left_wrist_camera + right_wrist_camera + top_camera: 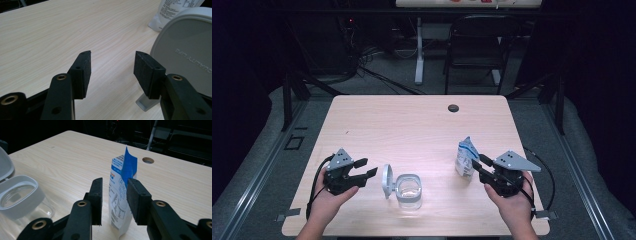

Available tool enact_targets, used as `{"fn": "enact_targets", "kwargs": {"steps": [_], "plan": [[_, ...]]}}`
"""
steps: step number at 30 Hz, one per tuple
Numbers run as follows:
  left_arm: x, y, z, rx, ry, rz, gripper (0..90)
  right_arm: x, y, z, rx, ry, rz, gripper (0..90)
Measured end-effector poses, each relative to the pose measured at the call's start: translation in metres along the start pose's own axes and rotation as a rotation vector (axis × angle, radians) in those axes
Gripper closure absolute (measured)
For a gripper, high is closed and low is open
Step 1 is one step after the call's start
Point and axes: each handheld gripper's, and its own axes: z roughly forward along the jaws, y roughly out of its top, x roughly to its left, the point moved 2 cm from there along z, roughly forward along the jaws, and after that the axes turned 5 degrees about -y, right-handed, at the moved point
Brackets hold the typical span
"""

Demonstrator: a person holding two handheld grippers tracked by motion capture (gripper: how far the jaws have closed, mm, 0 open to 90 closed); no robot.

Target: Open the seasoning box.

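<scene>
so there's one table [422, 130], light wood, with a single dark round hole [453, 108] near its far edge. on it i count two things: one white and blue pouch [465, 157] and one clear container [408, 190] with a grey rim, whose one grey lid [387, 181] is flipped up on its left side.

two grippers, one in each hand. the left gripper [368, 167] sits at the near left of the table, just left of the raised lid. its jaws are spread apart with nothing but bare table between them, and in the left gripper view the lid [185, 57] is just off to the side of one pad, not between them. so that one's open and empty.

the right gripper [479, 164] is at the near right, up against the pouch. in the right gripper view the pouch [121, 195] stands upright between the two black jaws, with its blue torn top poking up above them. one pad looks like it's touching the pouch's side, the other has a visible gap, so i'd say the jaws are around it but not squeezing.

the pouch and the container are well apart from each other, container near the middle of the front edge, pouch to its right. beyond the table there's one dark chair [477, 45] on the floor.
</scene>
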Motion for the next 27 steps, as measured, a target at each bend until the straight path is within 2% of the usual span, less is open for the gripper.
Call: {"fn": "enact_targets", "kwargs": {"steps": [15,23,27], "plan": [[0.000,0.000,0.000,0.005,0.004,0.003,48.7,-0.009,0.003,0.004,-0.005,-0.032,0.013,65.0],[0.001,-0.001,0.001,0.003,0.003,0.000,48.8,-0.014,-0.002,0.018,0.022,-0.026,0.038,63.3],[0.001,-0.001,0.001,0.004,0.003,0.001,48.9,-0.015,-0.002,0.025,0.030,-0.027,0.030,63.0]]}}
